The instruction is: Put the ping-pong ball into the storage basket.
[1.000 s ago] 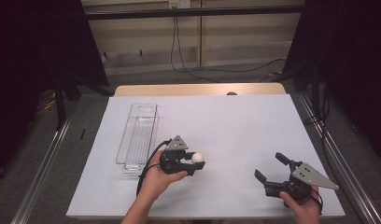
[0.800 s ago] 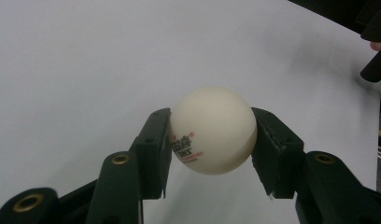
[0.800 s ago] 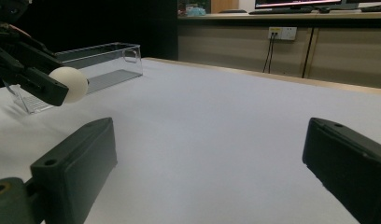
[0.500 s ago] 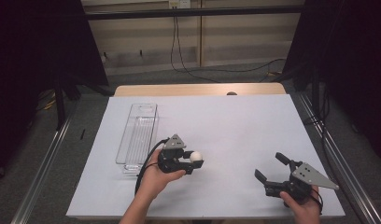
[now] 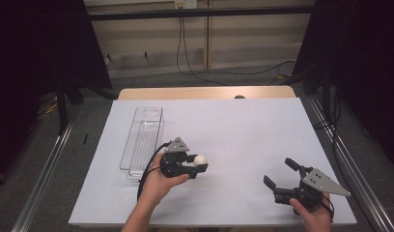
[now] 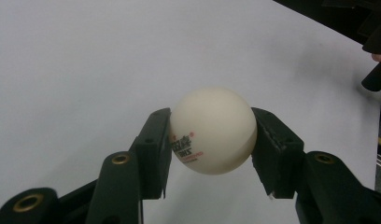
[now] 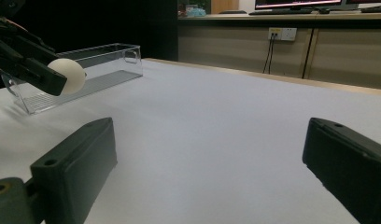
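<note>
Pinching a white ball (image 5: 200, 159) between its two black jaws, the left gripper (image 5: 194, 165) sits just left of the high view's centre, held in the person's left hand (image 5: 159, 181) above the white sheet on the desk (image 5: 243, 125). In the left gripper view the ball (image 6: 213, 130) sits at mid-frame, a pad pressed to each side, small red print on its lower left face, the white sheet behind it. A clear plastic tray (image 5: 143, 137) lies just left of that gripper in the high view, long and narrow, its far end toward the top of the frame. The right gripper (image 5: 281, 180) is at the lower right of the high view, well apart from the ball, its jaws spread wide with nothing between them. In the right gripper view the ball (image 7: 67, 75) shows at the upper left, in front of the tray (image 7: 86, 74).
</note>
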Motion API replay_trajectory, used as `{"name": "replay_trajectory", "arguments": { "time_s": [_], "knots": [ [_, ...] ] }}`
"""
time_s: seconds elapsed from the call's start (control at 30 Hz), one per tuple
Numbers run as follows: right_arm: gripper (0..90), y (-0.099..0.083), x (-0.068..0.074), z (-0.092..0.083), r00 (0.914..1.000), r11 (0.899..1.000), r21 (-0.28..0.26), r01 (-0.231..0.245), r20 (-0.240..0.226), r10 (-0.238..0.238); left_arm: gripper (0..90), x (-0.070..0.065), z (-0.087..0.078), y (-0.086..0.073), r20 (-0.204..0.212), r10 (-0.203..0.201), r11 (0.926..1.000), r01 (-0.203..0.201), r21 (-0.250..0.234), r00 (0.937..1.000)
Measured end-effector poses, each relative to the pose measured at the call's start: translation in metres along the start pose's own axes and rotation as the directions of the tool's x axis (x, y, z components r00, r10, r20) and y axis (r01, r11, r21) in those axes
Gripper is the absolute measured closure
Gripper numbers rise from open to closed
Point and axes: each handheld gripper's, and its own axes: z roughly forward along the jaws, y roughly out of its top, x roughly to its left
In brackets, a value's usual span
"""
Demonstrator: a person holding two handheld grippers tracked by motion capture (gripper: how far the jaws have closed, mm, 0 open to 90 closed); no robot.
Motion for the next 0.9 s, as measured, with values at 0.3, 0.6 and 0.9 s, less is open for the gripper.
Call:
{"name": "replay_trajectory", "arguments": {
  "time_s": [0.3, 0.6, 0.9],
  "knots": [
    [2.5, 0.0003, 0.0001, -0.0005, 1.0000, 1.000, 0.000, 0.001, 0.000, -0.001, 51.0, 0.0024, -0.0016, -0.0002, -0.001, -0.020, 0.9998, 0.020, -0.010, 0.9998],
    [2.5, 0.0002, 0.0002, -0.0004, 1.0000, 1.000, 0.002, 0.004, -0.005, -0.004, 51.0, 0.0066, -0.0063, 0.0004, -0.015, -0.028, 0.9996, 0.028, -0.010, 0.9995],
    [2.5, 0.0002, 0.0003, -0.0005, 1.0000, 1.000, 0.001, 0.002, -0.003, -0.002, 51.0, 0.0076, -0.0078, 0.0007, -0.022, -0.029, 0.9995, 0.029, -0.010, 0.9993]
  ]
}}
